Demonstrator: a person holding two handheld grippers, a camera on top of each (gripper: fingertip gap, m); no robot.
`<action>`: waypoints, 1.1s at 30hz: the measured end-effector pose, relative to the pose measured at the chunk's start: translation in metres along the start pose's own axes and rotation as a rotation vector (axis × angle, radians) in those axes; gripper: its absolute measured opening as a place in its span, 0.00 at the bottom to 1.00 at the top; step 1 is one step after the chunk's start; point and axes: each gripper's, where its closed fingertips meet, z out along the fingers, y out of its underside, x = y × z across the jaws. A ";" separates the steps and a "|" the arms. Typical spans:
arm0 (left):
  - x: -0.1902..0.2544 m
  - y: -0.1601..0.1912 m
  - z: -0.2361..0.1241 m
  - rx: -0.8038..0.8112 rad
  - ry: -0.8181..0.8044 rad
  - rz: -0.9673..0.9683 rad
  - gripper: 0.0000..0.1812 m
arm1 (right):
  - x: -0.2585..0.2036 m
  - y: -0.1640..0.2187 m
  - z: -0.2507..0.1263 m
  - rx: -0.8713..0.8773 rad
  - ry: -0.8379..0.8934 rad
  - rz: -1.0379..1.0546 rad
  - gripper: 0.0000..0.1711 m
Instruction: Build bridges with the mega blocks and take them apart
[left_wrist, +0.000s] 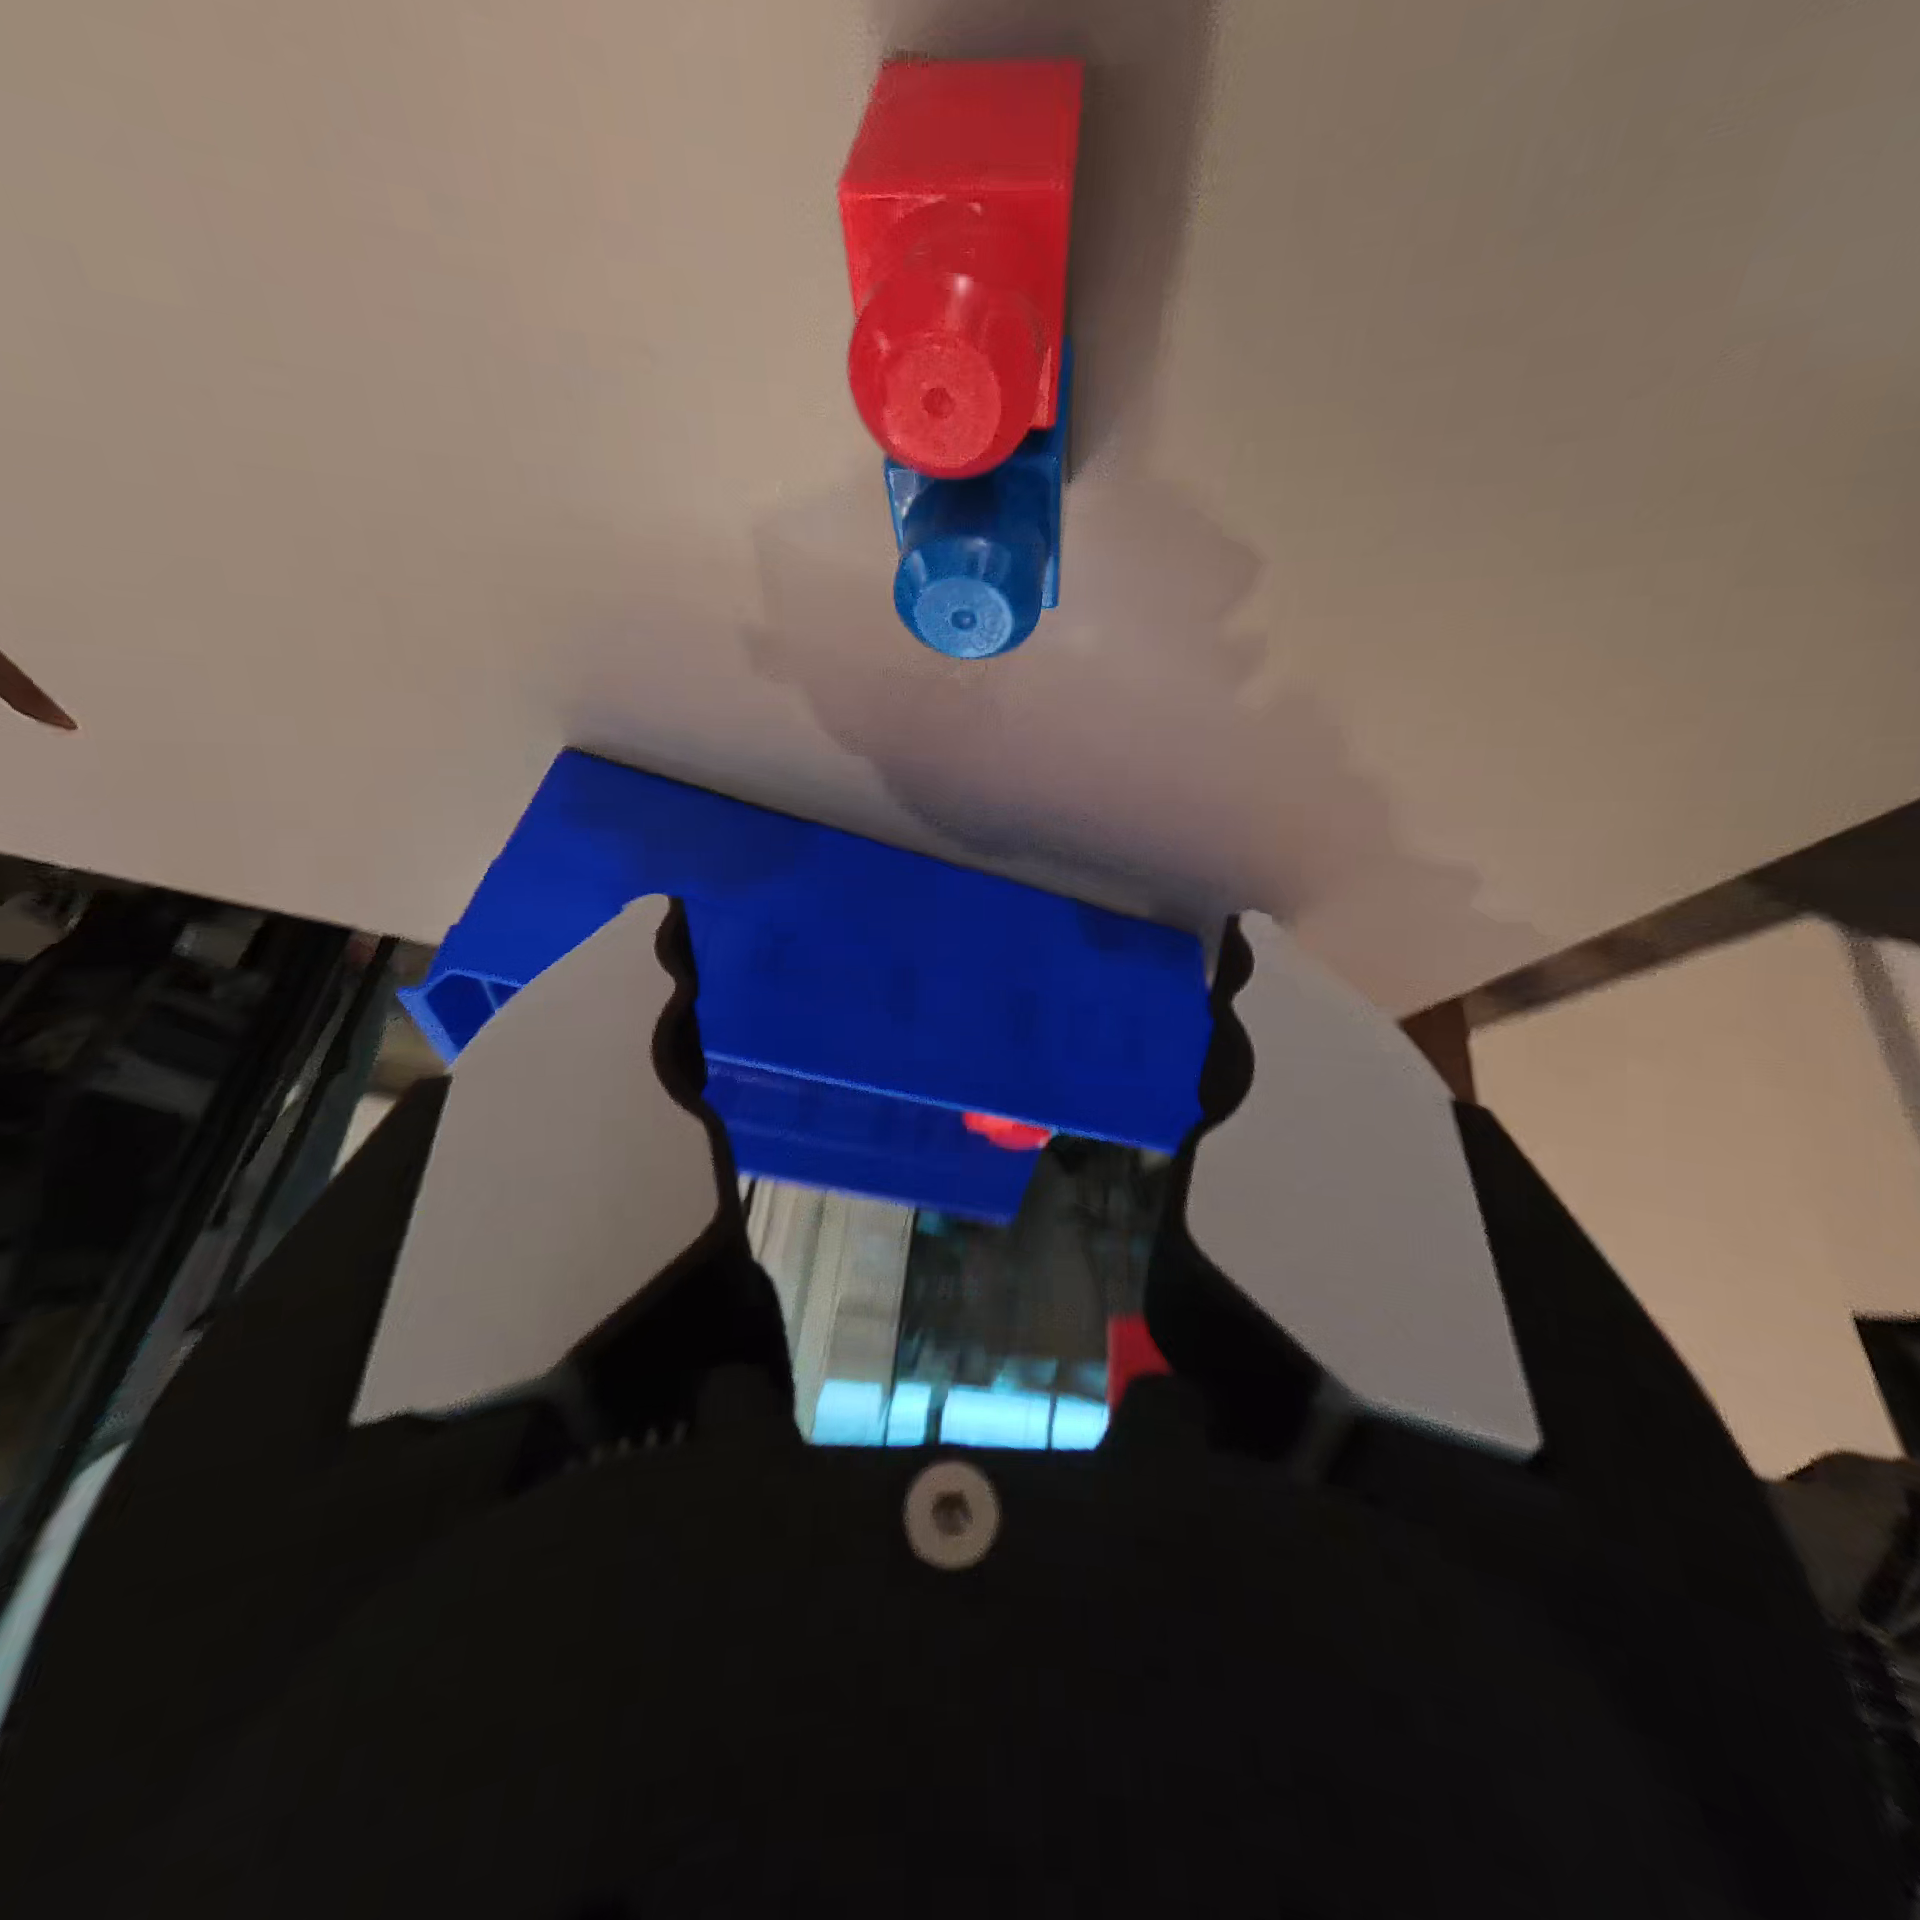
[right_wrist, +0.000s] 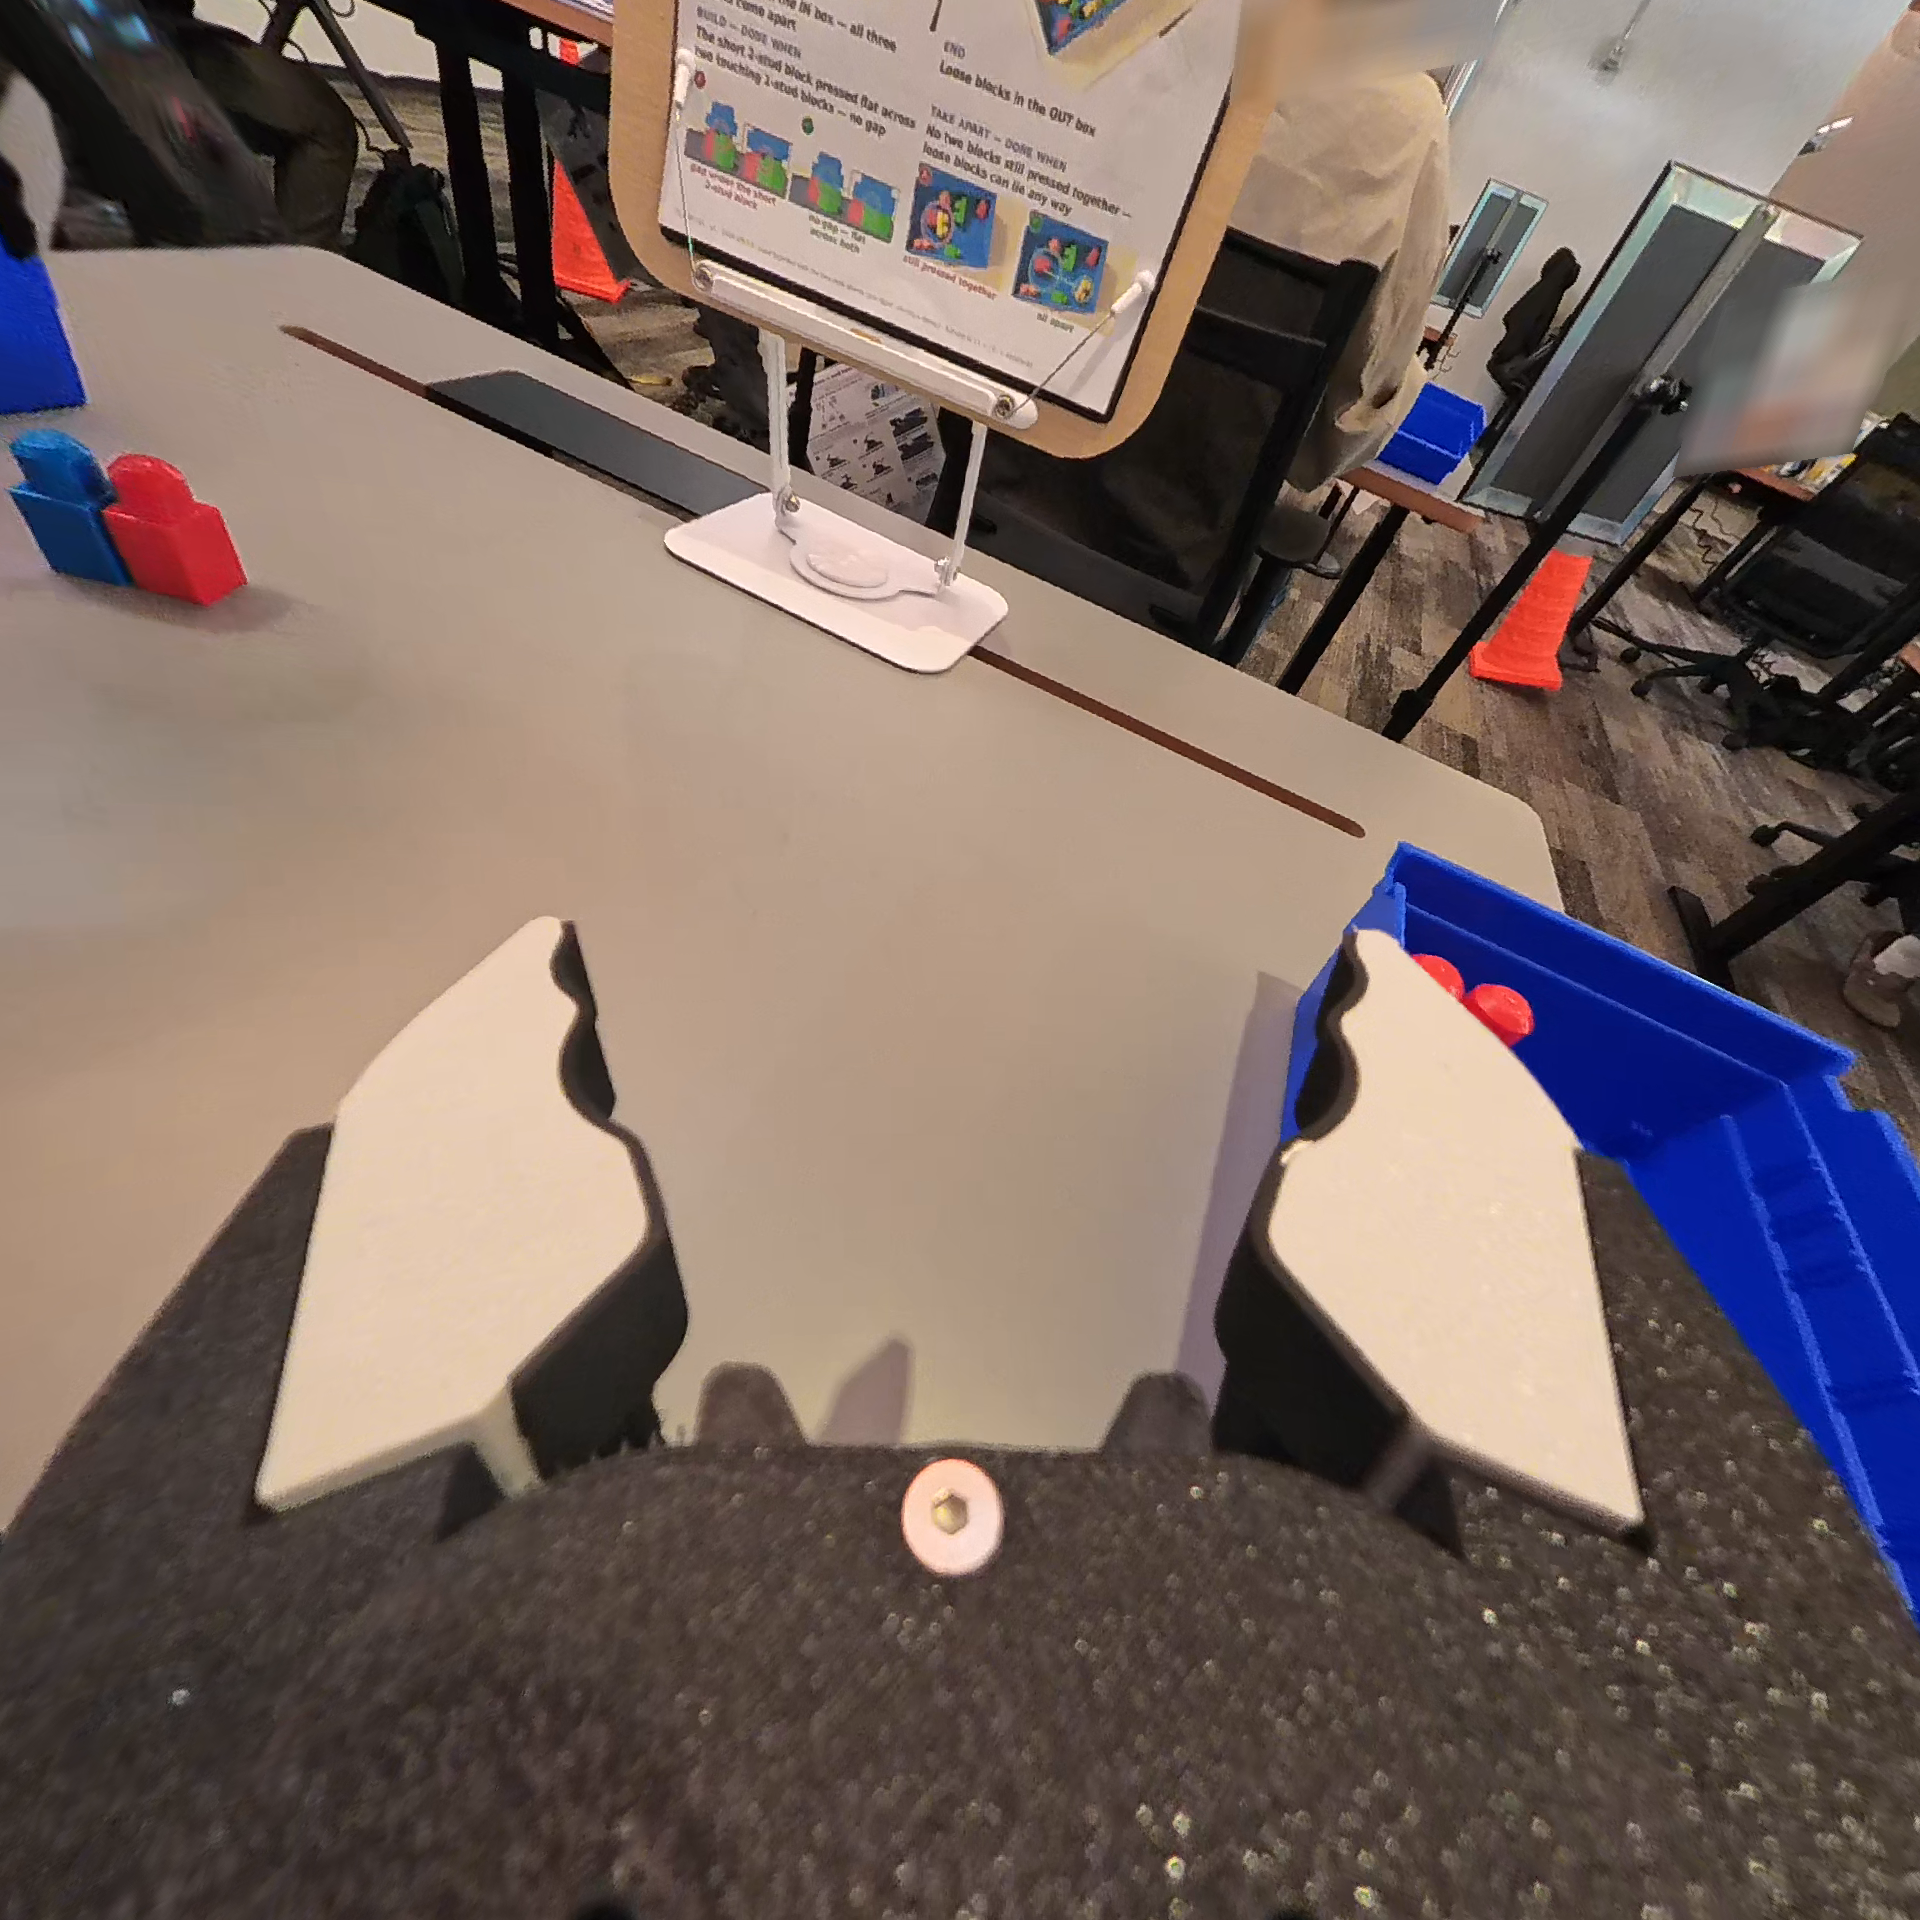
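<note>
Gaping wide over smooth grey table (right_wrist: 831, 831), right tongs (right_wrist: 956, 1039); left tongs (left_wrist: 951, 1029) seemingly spread around ribbed blue bin (left_wrist: 883, 987).

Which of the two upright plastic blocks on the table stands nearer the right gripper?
The red single-stud block; the blue single-stud block touching it stands farther left, away from the right gripper.
</note>
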 end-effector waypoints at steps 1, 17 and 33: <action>0.000 0.002 -0.004 0.080 0.006 -0.025 0.54 | -0.001 -0.001 0.000 0.003 -0.002 -0.001 0.75; 0.004 -0.018 -0.030 1.424 -0.141 -0.494 0.45 | -0.027 -0.021 0.018 0.035 -0.074 -0.036 0.75; 0.011 -0.019 -0.011 1.679 -0.248 -0.605 0.33 | -0.061 -0.017 0.048 -0.017 -0.147 -0.048 0.75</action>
